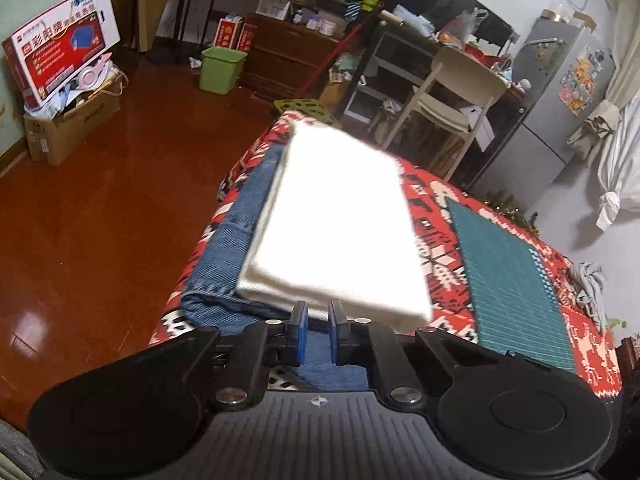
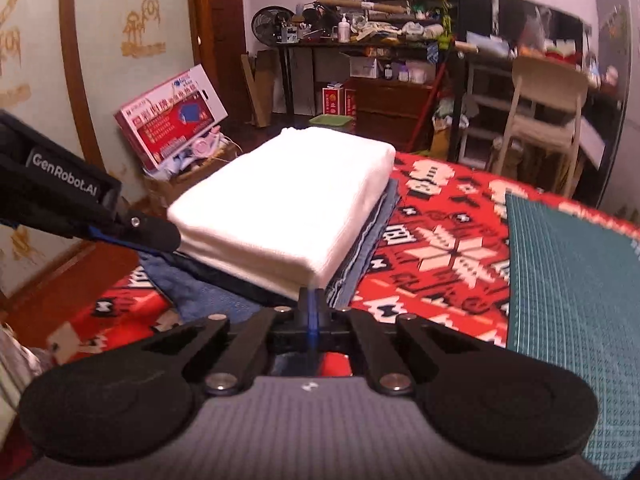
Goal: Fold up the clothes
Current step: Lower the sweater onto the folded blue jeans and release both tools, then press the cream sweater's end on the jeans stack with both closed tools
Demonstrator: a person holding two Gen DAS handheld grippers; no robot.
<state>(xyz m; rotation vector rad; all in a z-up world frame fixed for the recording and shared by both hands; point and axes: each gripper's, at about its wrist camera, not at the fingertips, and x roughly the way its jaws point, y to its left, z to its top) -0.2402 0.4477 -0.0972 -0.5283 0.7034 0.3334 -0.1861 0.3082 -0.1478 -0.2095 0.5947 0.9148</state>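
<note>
Right now your red patterned blanket (image 2: 448, 240) carries the folded jeans (image 1: 236, 236), with the folded white garment (image 2: 288, 204) stacked on top. Your left gripper (image 1: 318, 314) sits at its near edge, jaws narrowly apart, gripping nothing; your right gripper (image 2: 313, 300) is closed empty.

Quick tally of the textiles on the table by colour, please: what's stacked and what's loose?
White folded garment: 1, top of the stack
Blue denim garment: 1, under the white one
Grey crumpled garment: 1, loose at the table's far side
Total: 3
</note>
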